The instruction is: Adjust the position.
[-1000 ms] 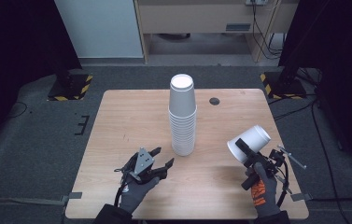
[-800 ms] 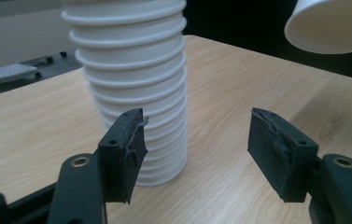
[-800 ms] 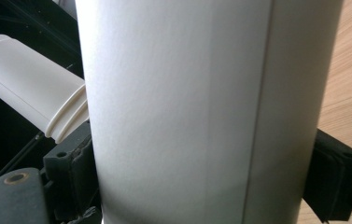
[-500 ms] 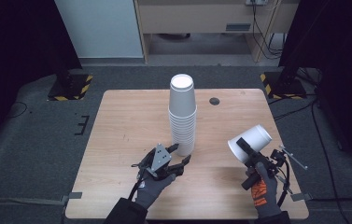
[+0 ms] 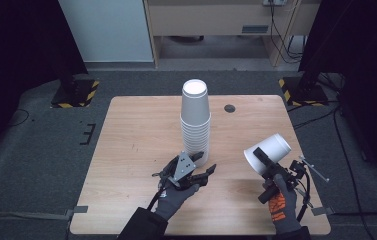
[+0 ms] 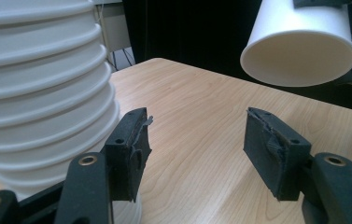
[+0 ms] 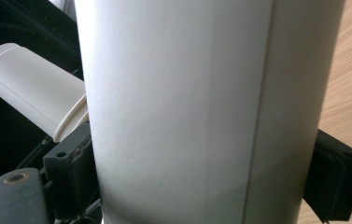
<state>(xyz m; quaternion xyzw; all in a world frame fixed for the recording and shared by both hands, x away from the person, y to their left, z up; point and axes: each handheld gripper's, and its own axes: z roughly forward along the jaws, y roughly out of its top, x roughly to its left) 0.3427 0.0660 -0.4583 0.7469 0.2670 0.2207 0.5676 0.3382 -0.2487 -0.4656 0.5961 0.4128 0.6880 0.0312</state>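
Note:
A tall stack of white cups [image 5: 195, 120] stands upside down at the table's middle. My left gripper [image 5: 205, 162] is open right at the base of the stack. In the left gripper view the stack [image 6: 38, 93] stands beside the left jaw, and nothing lies between the open jaws of that gripper [image 6: 197, 135]. My right gripper [image 5: 266, 162] is shut on a single white cup [image 5: 268, 152], held tilted above the table's right side with its mouth toward the left gripper. In the right gripper view that cup [image 7: 201, 112] sits clamped between both jaws, with the stack [image 7: 29, 88] beyond it.
A small black disc [image 5: 230, 108] lies on the wooden table [image 5: 136, 130] behind the stack. Yellow-and-black striped stand bases [image 5: 76, 93] [image 5: 301, 91] rest on the floor past the far corners.
My left gripper has moved right and forward, up to the base of the cup stack. The right gripper and its cup have stayed in place.

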